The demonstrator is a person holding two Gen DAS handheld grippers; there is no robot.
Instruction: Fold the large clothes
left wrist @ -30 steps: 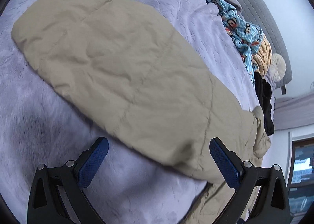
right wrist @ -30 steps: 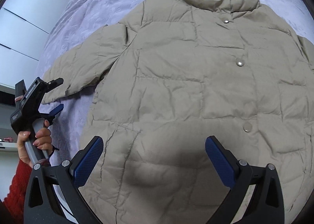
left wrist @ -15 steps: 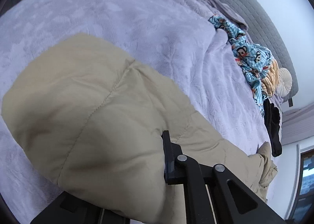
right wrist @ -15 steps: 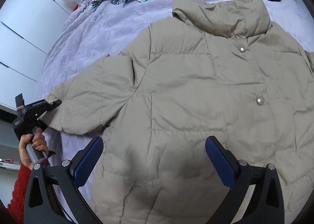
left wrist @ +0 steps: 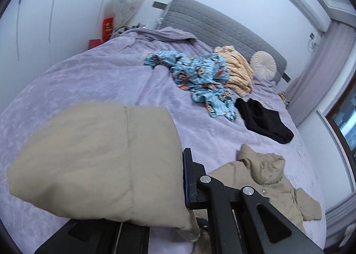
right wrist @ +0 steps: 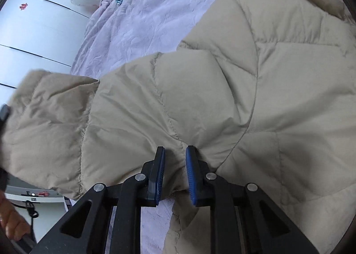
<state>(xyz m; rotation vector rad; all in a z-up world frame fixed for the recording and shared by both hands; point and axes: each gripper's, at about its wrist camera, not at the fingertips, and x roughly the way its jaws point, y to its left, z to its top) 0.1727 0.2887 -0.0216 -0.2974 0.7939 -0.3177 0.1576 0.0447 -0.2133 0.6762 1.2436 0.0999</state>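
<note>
A beige puffer jacket [right wrist: 255, 71] lies spread on the lilac bedspread [left wrist: 100, 76]. My left gripper [left wrist: 182, 179] is shut on the end of its sleeve [left wrist: 100, 154] and holds it raised off the bed; only the right finger shows, the other is under the fabric. The jacket's collar [left wrist: 262, 169] lies crumpled further right. In the right wrist view the sleeve [right wrist: 57, 125] stretches left and upward. My right gripper [right wrist: 174, 156] is closing on a fold of fabric at the armpit, where sleeve meets body, and the fold sits pinched between the blue pads [right wrist: 191, 174].
Near the grey headboard [left wrist: 211, 20] lie a blue patterned garment [left wrist: 200, 76], an orange striped one [left wrist: 238, 69], a black one [left wrist: 262, 120] and a round cushion [left wrist: 263, 65]. A fan [left wrist: 129, 0] stands by the wall. A person's hand [right wrist: 11, 225] shows at lower left.
The left gripper shut on the sleeve end and lifted it, so its view swung up to the headboard. The right gripper moved left to the armpit and narrowed from wide open onto the fabric.
</note>
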